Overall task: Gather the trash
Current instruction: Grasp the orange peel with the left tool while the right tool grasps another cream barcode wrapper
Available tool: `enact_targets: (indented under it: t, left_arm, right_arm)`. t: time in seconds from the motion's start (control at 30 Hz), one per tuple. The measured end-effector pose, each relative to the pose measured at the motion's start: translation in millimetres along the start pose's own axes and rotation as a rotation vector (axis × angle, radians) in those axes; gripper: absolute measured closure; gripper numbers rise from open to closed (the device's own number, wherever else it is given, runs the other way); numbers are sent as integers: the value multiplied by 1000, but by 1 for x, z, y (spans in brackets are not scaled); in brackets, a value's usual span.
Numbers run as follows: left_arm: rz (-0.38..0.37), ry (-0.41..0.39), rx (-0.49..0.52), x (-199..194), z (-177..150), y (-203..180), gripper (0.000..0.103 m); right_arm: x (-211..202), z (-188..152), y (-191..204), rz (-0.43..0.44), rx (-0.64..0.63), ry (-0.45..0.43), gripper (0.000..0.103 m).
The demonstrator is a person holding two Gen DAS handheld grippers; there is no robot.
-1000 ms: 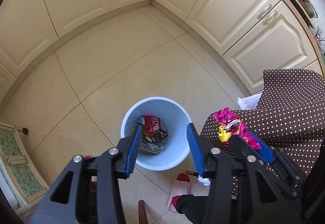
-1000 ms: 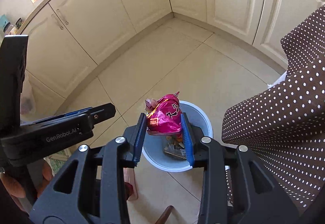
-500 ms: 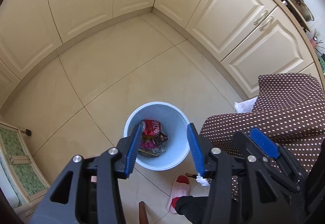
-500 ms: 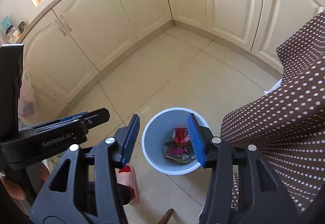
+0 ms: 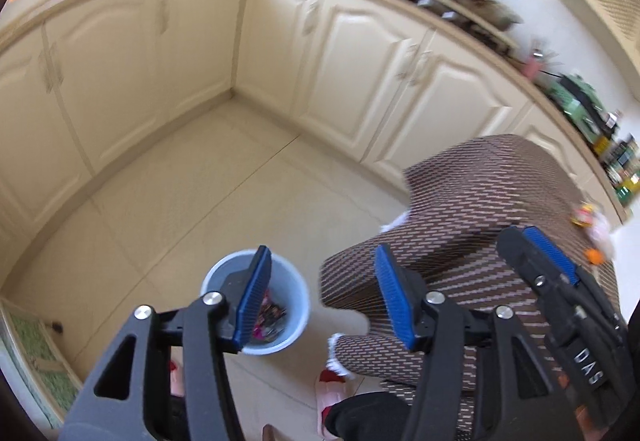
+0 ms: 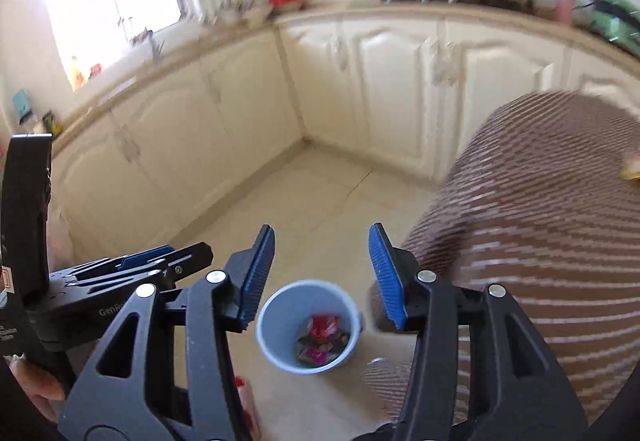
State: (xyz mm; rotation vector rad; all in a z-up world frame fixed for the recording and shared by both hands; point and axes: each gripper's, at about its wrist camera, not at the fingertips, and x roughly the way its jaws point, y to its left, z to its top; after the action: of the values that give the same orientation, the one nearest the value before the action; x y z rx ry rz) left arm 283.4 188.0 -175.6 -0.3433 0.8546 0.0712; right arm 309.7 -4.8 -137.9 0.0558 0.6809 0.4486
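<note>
A pale blue bin [image 5: 296, 305] [image 6: 276, 305] stands on the tiled floor with red and pink wrappers [image 6: 320, 337] and other scraps in it. High above it my left gripper [image 5: 320, 285] has its jaws opening, with nothing between them. My right gripper [image 6: 322, 261] is open and empty too, well above the bin. The right gripper's blue pads also show at the right of the left wrist view. A small yellow and orange scrap [image 5: 586, 215] lies on the far part of the brown dotted tablecloth [image 5: 480, 209] [image 6: 540, 225]. Both views are blurred.
Cream cabinets [image 5: 360, 61] run along two walls and meet in a corner. Their counter [image 6: 440, 1] holds pots, bottles and utensils. Red and white slippers [image 5: 328, 397] lie on the floor below the table edge. A green patterned panel [image 5: 28, 353] stands at the left.
The right gripper let the pink wrapper go and it now lies in the bin. Both grippers rose and tilted up, so the bin looks smaller and the counter came into view. Left jaws widened.
</note>
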Motion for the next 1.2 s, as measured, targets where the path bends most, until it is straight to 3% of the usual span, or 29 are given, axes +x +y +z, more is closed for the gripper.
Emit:
enact_targets:
  t: [0.17, 0.3, 0.5, 0.73, 0.93, 1.0, 1.2]
  left_arm:
    - [-83, -46, 143, -30, -2, -89, 40]
    - [-152, -44, 251, -36, -10, -162, 38]
    - [-200, 4, 368, -17, -20, -257, 38]
    - [-192, 32, 441, 7, -26, -308, 38]
    - [-180, 61, 463, 32, -23, -332, 38]
    - [-186, 73, 466, 40, -22, -339, 38]
    - [-225, 110, 503, 62, -28, -367, 38]
  right_arm:
    - [-75, 6, -56, -102, 42, -110, 51]
    - [-127, -2, -120, -236, 99, -162, 50]
    - [-148, -14, -217, -376, 232, -87, 48]
    - [-112, -20, -277, -418, 274, 78, 48]
    - [-90, -18, -287, -389, 272, 135, 50]
    - [-83, -18, -289, -393, 250, 166, 70]
    - [-107, -27, -307, -420, 259, 136, 83]
